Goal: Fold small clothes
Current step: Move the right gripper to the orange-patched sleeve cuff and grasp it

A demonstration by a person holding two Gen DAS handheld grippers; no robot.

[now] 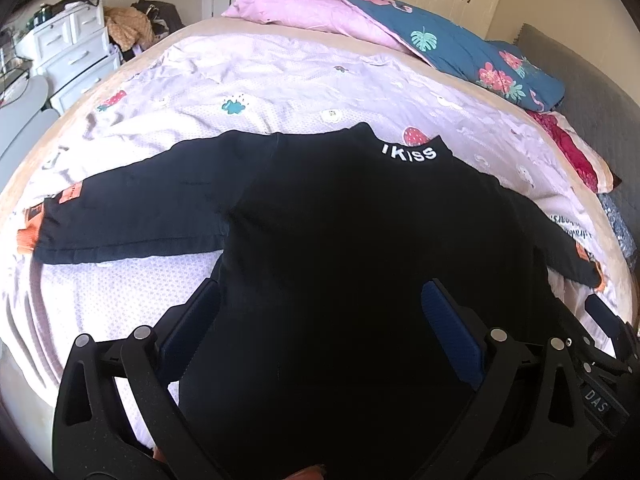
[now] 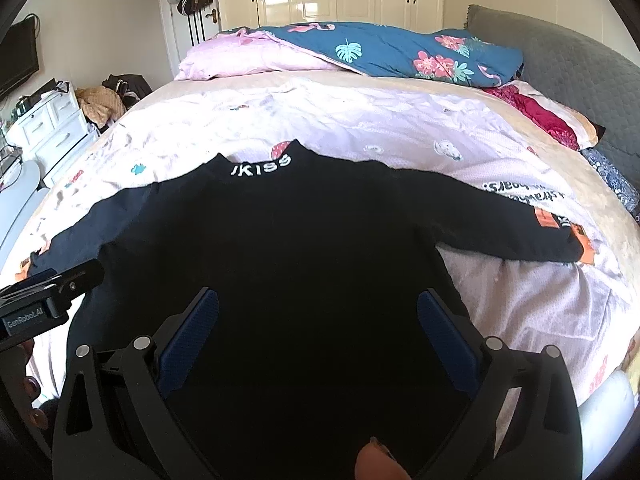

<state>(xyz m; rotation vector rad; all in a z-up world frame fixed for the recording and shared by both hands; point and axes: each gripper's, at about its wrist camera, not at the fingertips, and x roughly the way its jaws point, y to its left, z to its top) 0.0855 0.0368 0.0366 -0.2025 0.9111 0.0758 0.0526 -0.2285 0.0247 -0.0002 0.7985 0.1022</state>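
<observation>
A small black long-sleeved top (image 1: pixel 340 220) lies flat on the bed, collar away from me with white "IKISS" lettering (image 1: pixel 409 152), both sleeves spread out sideways with orange cuffs. My left gripper (image 1: pixel 320 300) is open above the lower body of the top, blue pads wide apart. In the right wrist view the same top (image 2: pixel 300 232) fills the middle, and my right gripper (image 2: pixel 318 312) is open over its lower part. The left gripper's body (image 2: pixel 48 300) shows at the left edge there; the right gripper's body (image 1: pixel 600 360) shows at the right edge of the left view.
The bed carries a pale pink printed cover (image 1: pixel 260 80), a pink and blue floral quilt (image 2: pixel 380 52) bunched at the far end, and a red pillow (image 2: pixel 540 116) by the grey headboard (image 2: pixel 580 72). White drawers (image 1: pixel 72 48) and a clothes pile stand left.
</observation>
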